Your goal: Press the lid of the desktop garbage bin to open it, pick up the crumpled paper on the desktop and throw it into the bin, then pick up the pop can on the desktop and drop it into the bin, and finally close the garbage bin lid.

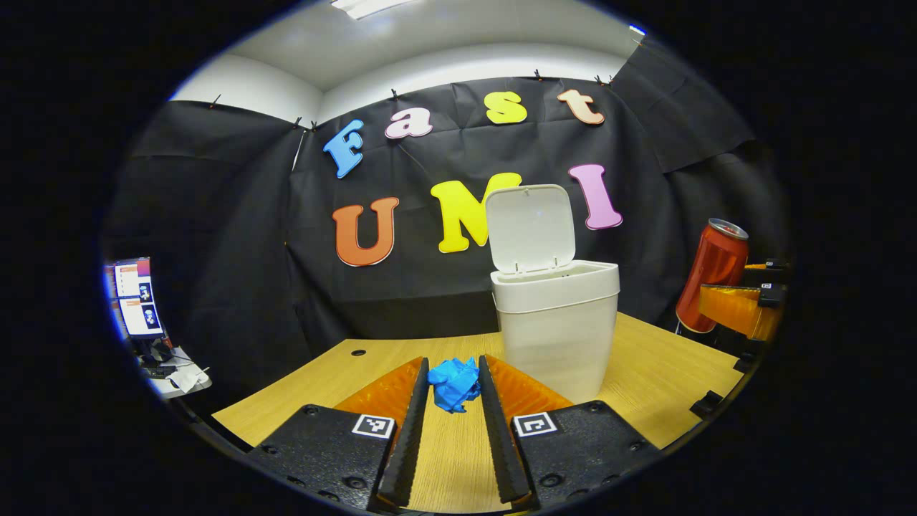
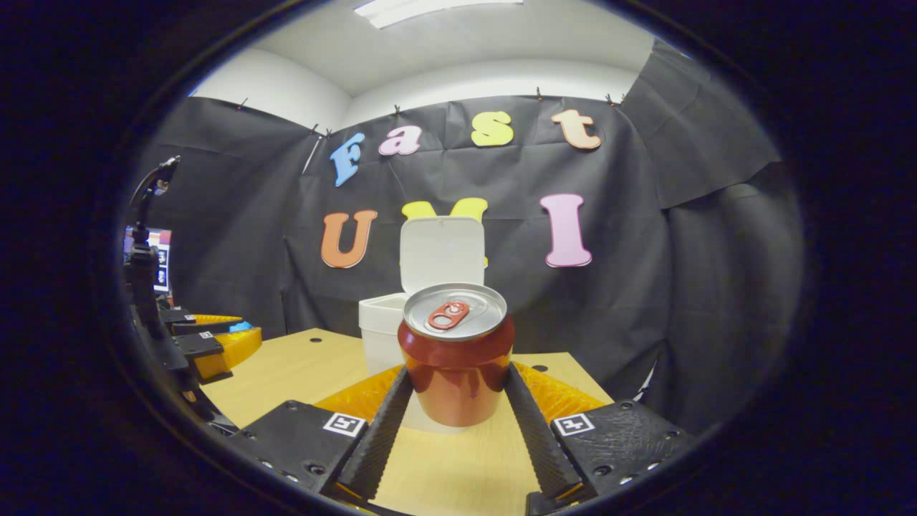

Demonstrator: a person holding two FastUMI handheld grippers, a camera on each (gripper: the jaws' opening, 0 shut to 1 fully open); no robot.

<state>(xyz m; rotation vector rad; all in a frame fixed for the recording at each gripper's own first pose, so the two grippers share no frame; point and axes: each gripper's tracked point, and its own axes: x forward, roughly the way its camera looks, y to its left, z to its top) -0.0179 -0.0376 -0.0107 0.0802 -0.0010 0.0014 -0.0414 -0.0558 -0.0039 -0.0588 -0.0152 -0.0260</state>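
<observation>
While the garbage bin (image 1: 555, 326) stands on the wooden desktop (image 1: 645, 387) with its lid (image 1: 530, 228) flipped up, the left gripper (image 1: 454, 383) grasps the blue crumpled paper (image 1: 454, 385) between its fingertips, just left of the bin and on the near side. In the right gripper view, the right gripper (image 2: 458, 390) clamps the red pop can (image 2: 457, 355) upright, both fingers (image 2: 383, 423) pressed on its sides, bin just behind it. In the left gripper view the can sits far right, held off the desk and tilted. A monitor (image 1: 136, 297) sits at far left.
</observation>
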